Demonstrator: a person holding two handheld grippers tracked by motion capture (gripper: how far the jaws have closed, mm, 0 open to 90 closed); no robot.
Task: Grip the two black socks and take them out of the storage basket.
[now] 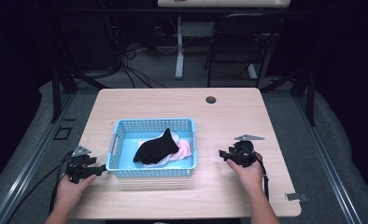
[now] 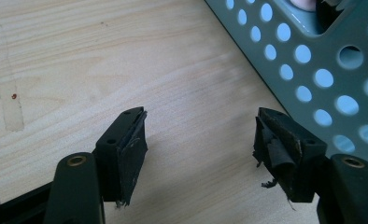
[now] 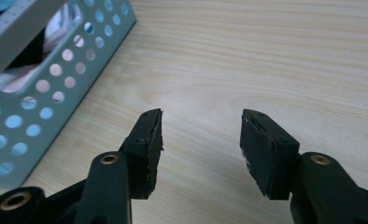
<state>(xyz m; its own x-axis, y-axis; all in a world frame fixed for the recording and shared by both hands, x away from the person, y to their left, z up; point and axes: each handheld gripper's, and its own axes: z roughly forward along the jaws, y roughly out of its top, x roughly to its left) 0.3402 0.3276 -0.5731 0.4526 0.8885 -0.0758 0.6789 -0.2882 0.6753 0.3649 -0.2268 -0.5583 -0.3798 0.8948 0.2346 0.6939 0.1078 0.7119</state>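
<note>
- Blue perforated plastic basket [image 1: 152,161], frame centre, on pale wooden bench [image 1: 229,116]; holds black sock [image 1: 155,148] over pink cloth [image 1: 183,150].
- Left gripper [image 2: 201,135], lower left: jaws apart, empty.
- Right gripper [image 3: 201,135], lower right: jaws apart, empty.

From my high view the table [image 1: 229,116] is evenly lit from above while the surroundings sink into near-black with a purple tint at the edges. The picture is soft and grainy. My two gripper views are brighter: the wood grain reads sharp, the jaws cast soft shadows, and the basket [image 2: 322,70] wall blurs close up.
</note>
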